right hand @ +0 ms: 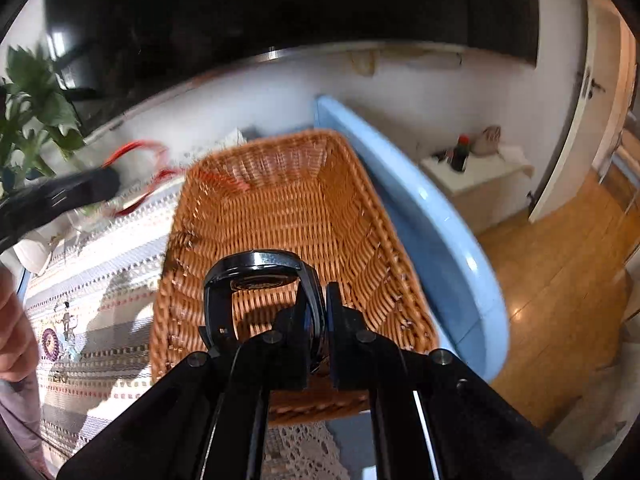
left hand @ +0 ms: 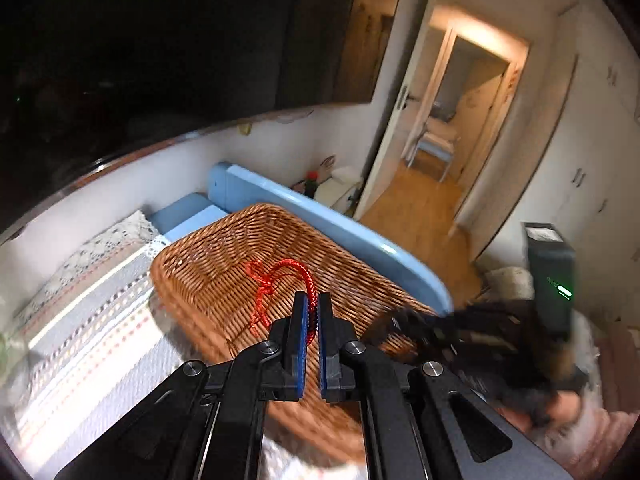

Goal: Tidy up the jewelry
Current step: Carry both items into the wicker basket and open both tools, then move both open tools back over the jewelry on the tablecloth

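Observation:
My left gripper [left hand: 313, 300] is shut on a red braided cord bracelet [left hand: 298, 263], whose loop and knotted tails hang over the wicker basket [left hand: 224, 248]. In the right wrist view, my right gripper [right hand: 322, 304] is shut on the strap of a black wristwatch [right hand: 256, 262], held above the inside of the same basket [right hand: 288, 200]. The basket's interior looks empty where it shows. The left gripper [right hand: 100, 184] appears blurred at the basket's far left corner with the red cord [right hand: 136, 148]. The right gripper [left hand: 400, 324] is a dark blur at the basket's right rim.
The basket stands on a striped, lace-edged cloth [right hand: 100, 280] over a pale blue table [right hand: 440, 240]. A leafy plant [right hand: 36, 100] stands at the left. A white cabinet with a dark bottle [right hand: 460, 156], wooden floor and an open doorway [left hand: 460, 120] lie to the right.

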Demonstrator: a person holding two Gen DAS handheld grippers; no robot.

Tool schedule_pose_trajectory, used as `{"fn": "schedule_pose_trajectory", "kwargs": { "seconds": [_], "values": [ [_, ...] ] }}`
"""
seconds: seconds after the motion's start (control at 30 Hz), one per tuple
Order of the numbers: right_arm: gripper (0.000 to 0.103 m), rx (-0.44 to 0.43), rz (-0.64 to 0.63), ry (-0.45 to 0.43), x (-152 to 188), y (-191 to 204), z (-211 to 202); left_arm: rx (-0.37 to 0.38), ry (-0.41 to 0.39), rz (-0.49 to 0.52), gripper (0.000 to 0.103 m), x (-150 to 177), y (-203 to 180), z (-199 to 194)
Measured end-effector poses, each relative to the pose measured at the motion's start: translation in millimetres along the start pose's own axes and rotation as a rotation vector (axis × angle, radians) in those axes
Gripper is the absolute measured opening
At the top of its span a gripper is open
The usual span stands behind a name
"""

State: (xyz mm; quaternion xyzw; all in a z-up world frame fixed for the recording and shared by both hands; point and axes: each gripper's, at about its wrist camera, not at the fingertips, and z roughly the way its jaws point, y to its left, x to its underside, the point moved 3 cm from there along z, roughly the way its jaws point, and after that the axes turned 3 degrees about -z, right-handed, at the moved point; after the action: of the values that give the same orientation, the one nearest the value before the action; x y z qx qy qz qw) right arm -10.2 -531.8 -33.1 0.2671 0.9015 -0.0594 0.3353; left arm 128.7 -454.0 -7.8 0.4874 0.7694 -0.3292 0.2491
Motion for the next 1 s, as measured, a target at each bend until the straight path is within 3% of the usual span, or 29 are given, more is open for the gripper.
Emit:
{"fn": "schedule_pose_trajectory", "kwargs": {
  "seconds": [0.1,0.33,0.4,0.47,0.53,0.7,1.0],
  "values": [
    [0.008,-0.034,0.013,0.062,0,1,18,-0.016,0.060,-0.023,0.004,-3,6,42],
    [0.018,-0.020,0.000,0.157,7,2,40,-0.006,0.143,-0.056,0.006,15,8,77],
    [0.019,-0.029,0.019,0.160,7,-2,38,0.059,0.153,-0.104,0.013,16,12,76],
    [0.022,-0.027,0.042,0.164,7,-8,32,0.093,0.153,-0.146,0.027,17,15,71],
    [0.040,-0.022,0.044,0.153,7,-11,25,0.113,0.146,-0.174,0.043,18,17,61],
    [0.042,-0.039,0.043,0.081,7,-8,-8,0.154,0.101,-0.207,0.046,23,16,19],
    [0.042,-0.069,-0.043,-0.014,13,38,-56,0.009,-0.039,-0.177,0.046,62,21,-116]
  ]
}}
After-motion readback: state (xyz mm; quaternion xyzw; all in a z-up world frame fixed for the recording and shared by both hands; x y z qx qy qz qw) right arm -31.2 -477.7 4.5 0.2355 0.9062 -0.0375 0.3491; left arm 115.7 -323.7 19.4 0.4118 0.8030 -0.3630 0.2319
